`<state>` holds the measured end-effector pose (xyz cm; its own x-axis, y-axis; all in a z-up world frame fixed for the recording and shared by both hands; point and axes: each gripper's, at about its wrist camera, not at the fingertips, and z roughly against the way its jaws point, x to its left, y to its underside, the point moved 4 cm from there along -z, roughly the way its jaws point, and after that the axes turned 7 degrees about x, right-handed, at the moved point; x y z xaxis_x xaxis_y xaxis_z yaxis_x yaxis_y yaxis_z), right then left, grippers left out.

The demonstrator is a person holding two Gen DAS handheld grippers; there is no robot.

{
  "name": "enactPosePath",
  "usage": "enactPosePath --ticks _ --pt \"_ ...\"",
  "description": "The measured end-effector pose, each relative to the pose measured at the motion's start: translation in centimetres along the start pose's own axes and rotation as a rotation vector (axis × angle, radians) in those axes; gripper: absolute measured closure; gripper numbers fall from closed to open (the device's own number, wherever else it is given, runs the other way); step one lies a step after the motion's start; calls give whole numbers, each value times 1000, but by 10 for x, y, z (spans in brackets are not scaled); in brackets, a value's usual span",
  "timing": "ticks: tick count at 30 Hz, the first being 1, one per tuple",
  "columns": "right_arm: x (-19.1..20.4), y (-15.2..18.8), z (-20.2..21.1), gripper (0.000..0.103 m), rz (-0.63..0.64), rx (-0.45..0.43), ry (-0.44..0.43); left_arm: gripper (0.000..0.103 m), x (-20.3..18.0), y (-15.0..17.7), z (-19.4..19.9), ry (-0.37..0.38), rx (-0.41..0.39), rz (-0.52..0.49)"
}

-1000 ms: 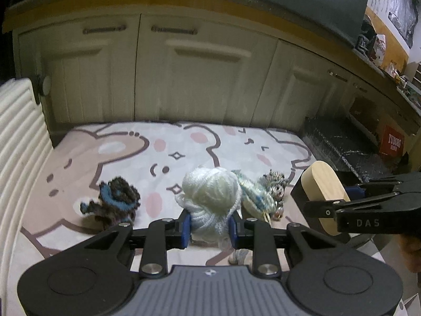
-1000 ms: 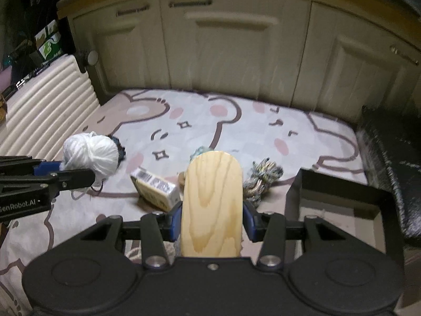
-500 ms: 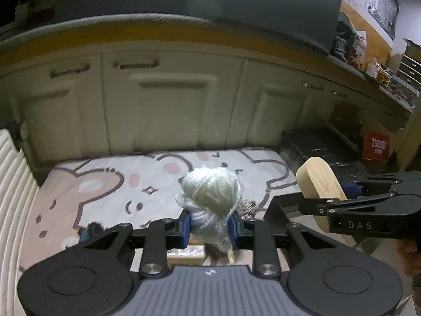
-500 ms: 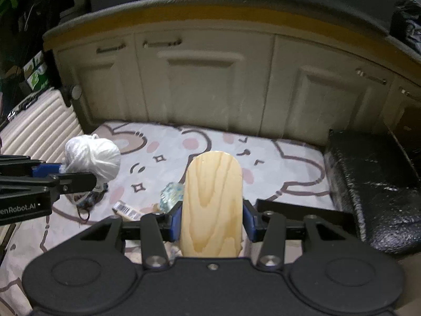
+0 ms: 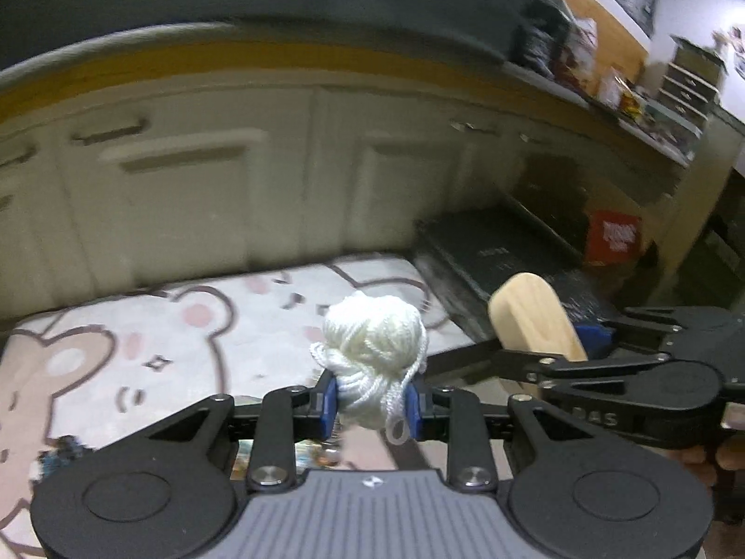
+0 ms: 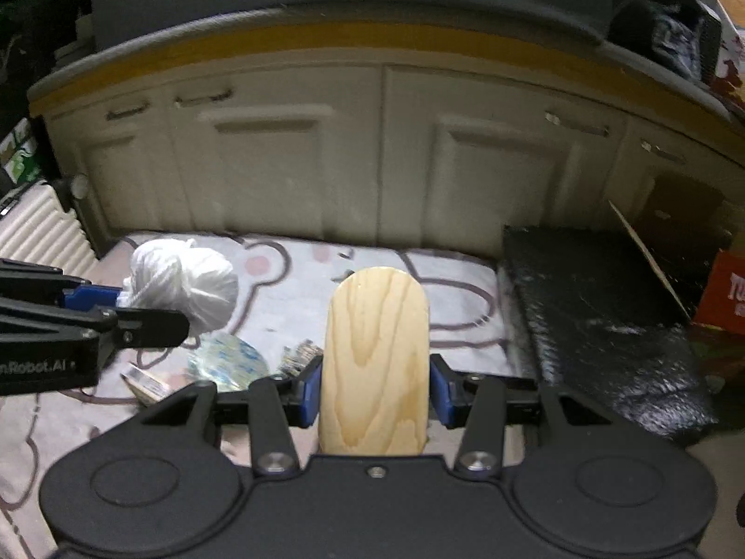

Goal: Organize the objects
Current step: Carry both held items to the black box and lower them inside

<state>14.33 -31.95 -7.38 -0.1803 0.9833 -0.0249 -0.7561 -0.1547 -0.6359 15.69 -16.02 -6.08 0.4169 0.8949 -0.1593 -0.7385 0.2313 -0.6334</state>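
Between our left tool's (image 5: 372, 403) blue pads sits a white yarn ball (image 5: 375, 344), gripped and lifted above the bear-print mat (image 5: 139, 349), a loose strand dangling. Cream cabinets (image 5: 209, 195) stand behind.

From the right view, our right tool (image 6: 375, 389) clamps a rounded wooden board (image 6: 375, 363) upright; a small box (image 6: 146, 379) and a clear packet (image 6: 228, 358) lie on the mat below.

White yarn ball (image 5: 375, 349), loosely wound with a strand hanging, is clamped in the left tool (image 5: 372, 407). Rounded pale wooden board (image 6: 375, 363) is held upright in the right tool (image 6: 375, 393).
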Motion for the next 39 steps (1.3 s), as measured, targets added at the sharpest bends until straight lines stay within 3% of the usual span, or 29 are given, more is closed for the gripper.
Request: enactPosePath --ticks 10,17,27,30,34,39 --pt "-46 34 -31 56 -65 79 28 73 -43 6 -48 79 124 -40" --pt "-65 55 -58 56 -98 140 31 73 -66 27 -84 140 227 -75" --pt "-71 67 -87 56 -122 223 20 73 -66 51 -117 98 271 -147" --pt "-66 70 -95 56 -114 244 9 66 -63 53 -114 105 269 -152" --pt "-59 72 -102 56 -104 264 0 50 -58 52 -106 88 261 -163" --pt "-57 76 -109 56 -102 296 -3 49 -46 50 -101 67 262 -148"
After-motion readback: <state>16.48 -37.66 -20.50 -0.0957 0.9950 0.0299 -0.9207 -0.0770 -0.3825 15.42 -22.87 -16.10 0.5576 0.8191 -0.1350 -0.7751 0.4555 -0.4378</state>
